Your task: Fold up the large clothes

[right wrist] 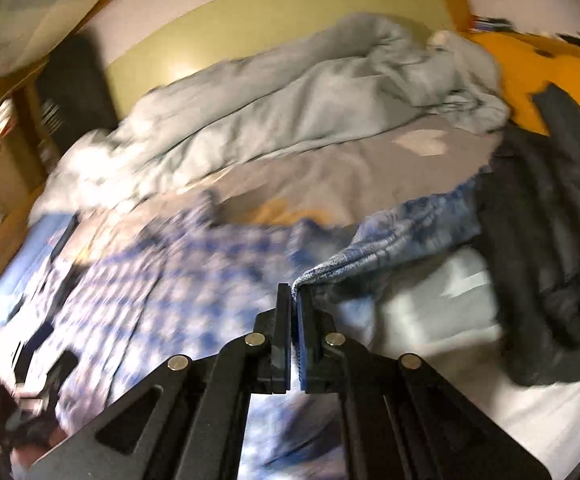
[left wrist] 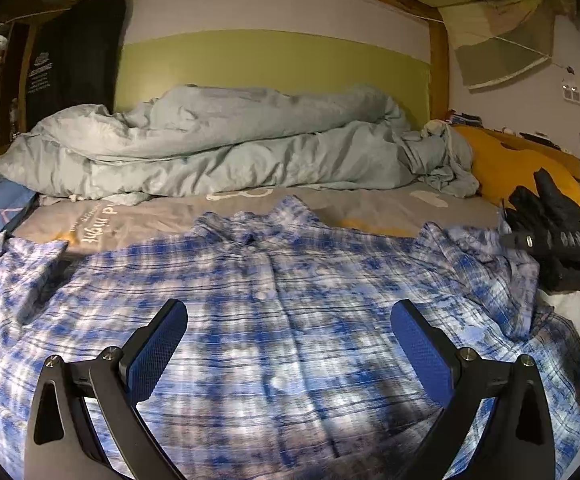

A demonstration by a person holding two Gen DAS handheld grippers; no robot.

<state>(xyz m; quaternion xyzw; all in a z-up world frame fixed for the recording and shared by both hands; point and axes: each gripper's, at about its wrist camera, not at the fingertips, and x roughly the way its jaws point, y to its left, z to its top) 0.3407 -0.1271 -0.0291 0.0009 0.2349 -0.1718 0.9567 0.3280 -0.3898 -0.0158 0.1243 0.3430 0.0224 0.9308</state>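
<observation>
Nearest, left gripper [left wrist: 289, 334] spread wide, blue pads [left wrist: 157, 354] well apart, hovering over the front of the shirt [left wrist: 273, 344] and gripping nothing. Blue-and-white checked shirt laid flat on the bed, button strip running up the middle toward the collar [left wrist: 267, 220] at the far end, one sleeve [left wrist: 7, 268] crumpled out to the left side. Right gripper [right wrist: 293, 296] clenched tight on a fold of the shirt's right sleeve [right wrist: 386, 240], cloth pinched between the pads and lifted off the bed, drooping away toward the right. Much of the right wrist view smeared by blur. Beside that sleeve, a dark padded jacket [right wrist: 546, 248] heaped on a white sheet [right wrist: 442, 312]. In the left wrist view, at the right edge, part of the right gripper's black frame [left wrist: 550, 240]. Beyond the collar, grey bedcover [left wrist: 157, 216] with white lettering. Farther back, a pale blue-grey quilt [left wrist: 225, 144] bunched in a long roll across the bed, with an orange cushion [left wrist: 506, 164] at its right end. Behind all, a green and white wall [left wrist: 273, 64] framed in wood, and a dark garment [left wrist: 69, 56] hanging at the left.
</observation>
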